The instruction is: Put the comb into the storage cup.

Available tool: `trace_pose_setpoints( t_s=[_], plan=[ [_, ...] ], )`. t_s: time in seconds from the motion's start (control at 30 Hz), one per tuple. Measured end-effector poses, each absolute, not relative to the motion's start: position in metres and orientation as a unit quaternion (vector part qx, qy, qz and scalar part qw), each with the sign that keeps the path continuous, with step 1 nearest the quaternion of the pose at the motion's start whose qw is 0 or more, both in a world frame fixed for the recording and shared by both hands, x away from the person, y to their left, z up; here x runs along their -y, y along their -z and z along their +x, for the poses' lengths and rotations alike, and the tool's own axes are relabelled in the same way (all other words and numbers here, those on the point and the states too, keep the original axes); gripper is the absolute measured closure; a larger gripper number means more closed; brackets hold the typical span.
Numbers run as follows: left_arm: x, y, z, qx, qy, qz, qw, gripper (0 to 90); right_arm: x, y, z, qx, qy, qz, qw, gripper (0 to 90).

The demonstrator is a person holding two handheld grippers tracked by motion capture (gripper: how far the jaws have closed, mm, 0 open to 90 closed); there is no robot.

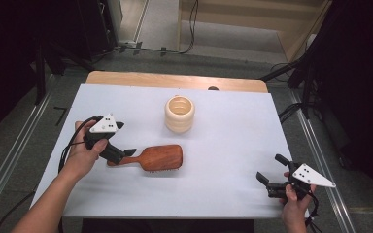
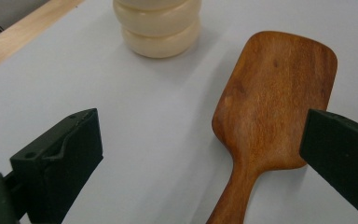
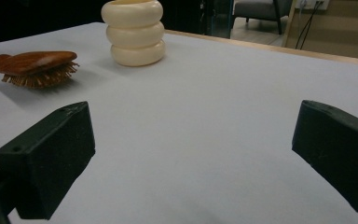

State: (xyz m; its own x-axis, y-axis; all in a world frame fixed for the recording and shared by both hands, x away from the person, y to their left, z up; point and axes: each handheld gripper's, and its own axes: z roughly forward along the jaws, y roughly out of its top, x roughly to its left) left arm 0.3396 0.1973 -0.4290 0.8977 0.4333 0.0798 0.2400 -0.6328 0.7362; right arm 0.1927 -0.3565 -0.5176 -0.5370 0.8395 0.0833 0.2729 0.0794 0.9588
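the wooden hairbrush lies bristles-down on the bench, near the cream ribbed cup. the left tongs gape wide over its handle; the right tongs hang wide at the near right.

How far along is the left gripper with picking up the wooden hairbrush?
Nothing looks done yet: the hairbrush lies bristles-down on the table, near the cream cup. In hand: the left gripper, open, straddles its handle. Left: closing and lifting. The right gripper waits open.
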Motion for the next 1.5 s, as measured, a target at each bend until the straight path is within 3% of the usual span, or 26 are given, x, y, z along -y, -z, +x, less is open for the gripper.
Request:
trace_pose_setpoints(
  t_s=[0.6,0.87,1.33,1.43,1.5],
  plan=[
    [-0.169,0.444,0.339,-0.134,-0.092,0.951,0.263,0.0,0.357,0.518,0.193,-0.687,-0.545,0.404,0.260,0.0],
    [-0.162,0.452,0.336,-0.125,-0.074,0.957,0.249,0.3,0.356,0.518,0.193,-0.688,-0.545,0.402,0.261,0.0],
    [-0.157,0.465,0.331,-0.107,-0.061,0.971,0.207,22.9,0.356,0.518,0.194,-0.688,-0.544,0.402,0.260,0.0],
    [-0.156,0.466,0.331,-0.102,-0.059,0.971,0.206,34.5,0.356,0.518,0.194,-0.689,-0.544,0.402,0.261,0.0],
    [-0.156,0.467,0.330,-0.096,-0.061,0.973,0.202,37.8,0.356,0.518,0.194,-0.689,-0.544,0.403,0.261,0.0]
  ],
)
